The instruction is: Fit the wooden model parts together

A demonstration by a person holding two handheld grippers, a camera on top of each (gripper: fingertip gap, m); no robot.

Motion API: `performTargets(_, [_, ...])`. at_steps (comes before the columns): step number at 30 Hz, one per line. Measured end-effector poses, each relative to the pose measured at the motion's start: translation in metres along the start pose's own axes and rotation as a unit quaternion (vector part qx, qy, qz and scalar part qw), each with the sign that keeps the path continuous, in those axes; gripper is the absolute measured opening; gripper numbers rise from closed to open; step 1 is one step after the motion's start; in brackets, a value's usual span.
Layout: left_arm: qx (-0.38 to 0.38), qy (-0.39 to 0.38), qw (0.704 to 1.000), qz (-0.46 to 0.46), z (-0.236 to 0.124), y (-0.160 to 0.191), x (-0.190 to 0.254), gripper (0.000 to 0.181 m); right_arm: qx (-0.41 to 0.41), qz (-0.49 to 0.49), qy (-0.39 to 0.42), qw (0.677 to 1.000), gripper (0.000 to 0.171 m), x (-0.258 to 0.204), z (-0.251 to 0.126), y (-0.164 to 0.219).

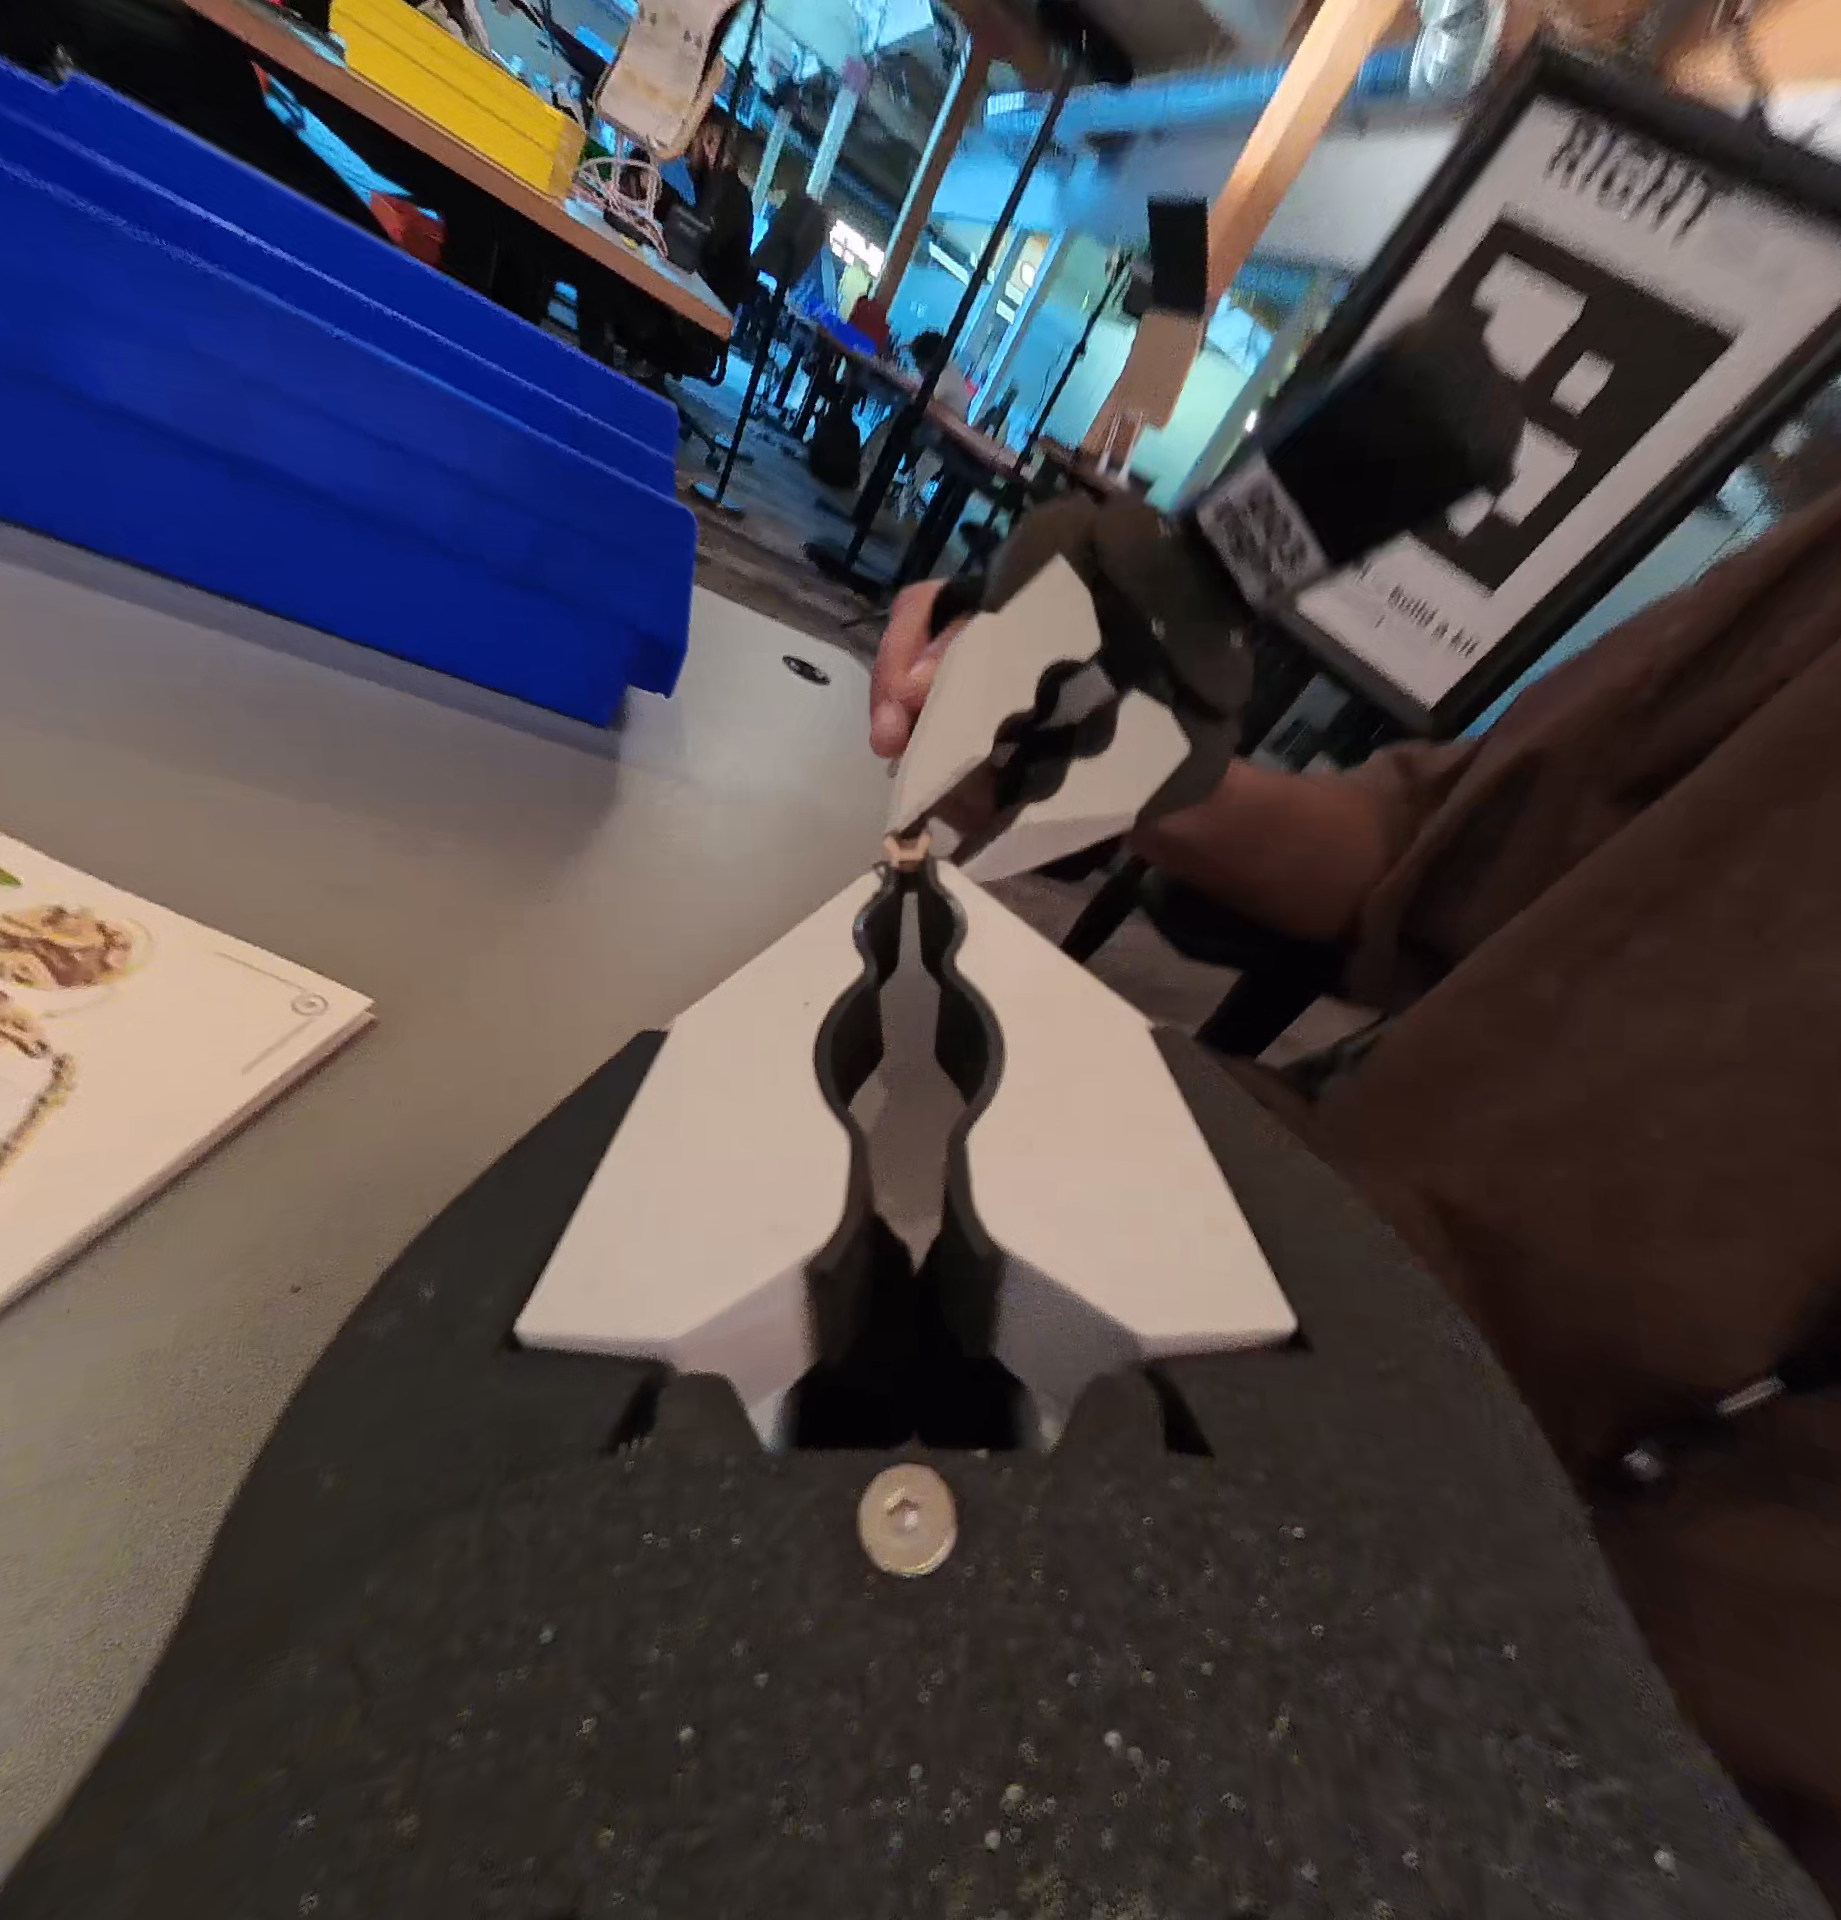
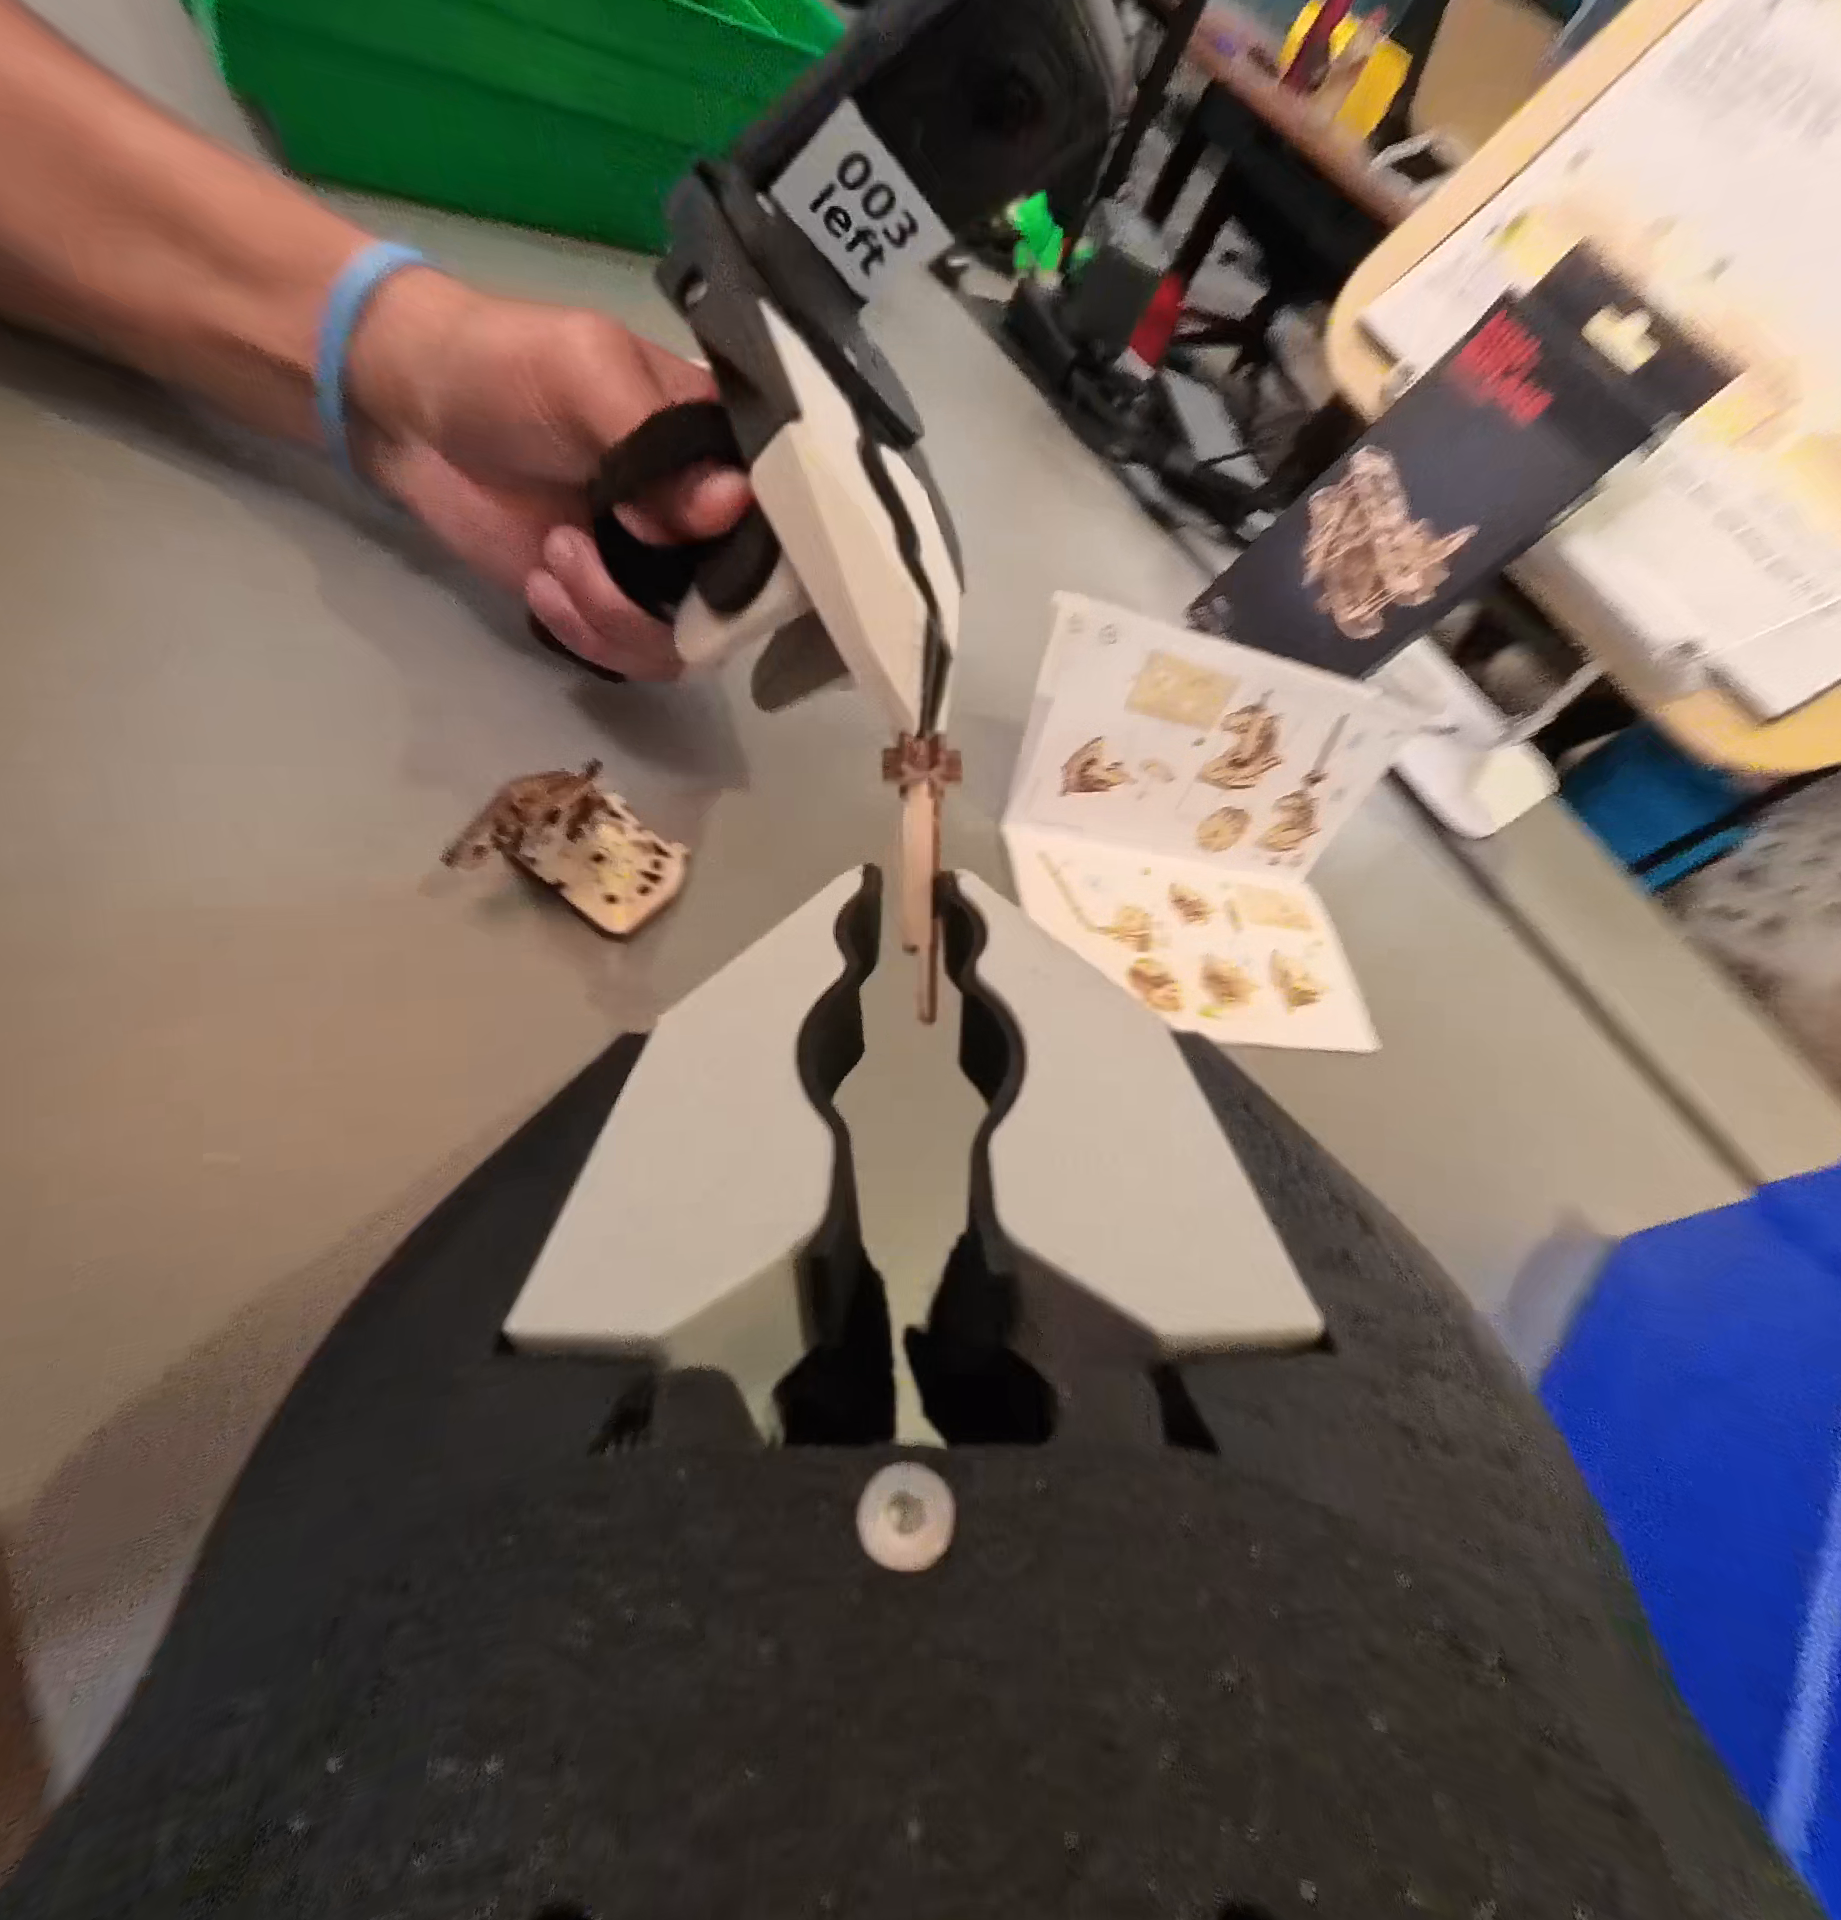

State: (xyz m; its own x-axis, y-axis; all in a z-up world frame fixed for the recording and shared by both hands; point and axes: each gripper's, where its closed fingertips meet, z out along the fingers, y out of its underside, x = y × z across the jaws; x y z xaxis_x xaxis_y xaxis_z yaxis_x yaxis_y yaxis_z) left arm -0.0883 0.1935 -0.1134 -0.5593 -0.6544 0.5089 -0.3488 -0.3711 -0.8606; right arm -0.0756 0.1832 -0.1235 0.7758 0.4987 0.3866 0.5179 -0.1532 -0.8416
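Right wrist view shows the left gripper (image 2: 931, 727) pinching a small wooden cross piece (image 2: 923, 767) atop a wooden stick (image 2: 918, 883), whose lower end sits between the right gripper (image 2: 911, 883) fingers, jaws slightly apart. Left of the stick, a part-built wooden model (image 2: 573, 847) lies on the grey table (image 2: 220, 935); right of it, an open instruction booklet (image 2: 1196, 831).

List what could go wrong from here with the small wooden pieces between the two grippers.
1. The left gripper pinches the cross-shaped wooden piece only at its fingertips; any twist could flick it out.
2. The wooden stick runs between the right gripper fingers, which look slightly apart; it might slip and fall to the table.
3. The stick is thin, so off-axis pushing could snap or jam the joint.
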Motion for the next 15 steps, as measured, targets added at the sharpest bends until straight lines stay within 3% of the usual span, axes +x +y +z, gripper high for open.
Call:
performTargets(4, [0.03,0.031,0.994,-0.101,-0.009,-0.008,-0.007,0.001,0.021,-0.084,0.085,0.993,0.016,0.009,-0.007,-0.004])
performTargets(9, [0.015,0.062,0.985,-0.162,-0.015,0.001,-0.015,0.0,0.01,-0.065,0.06,0.996,0.018,0.006,-0.002,0.001])
performTargets(15, [0.014,0.09,0.977,-0.192,-0.016,0.001,-0.011,0.001,0.008,-0.072,0.044,0.996,0.007,0.001,0.003,0.003])
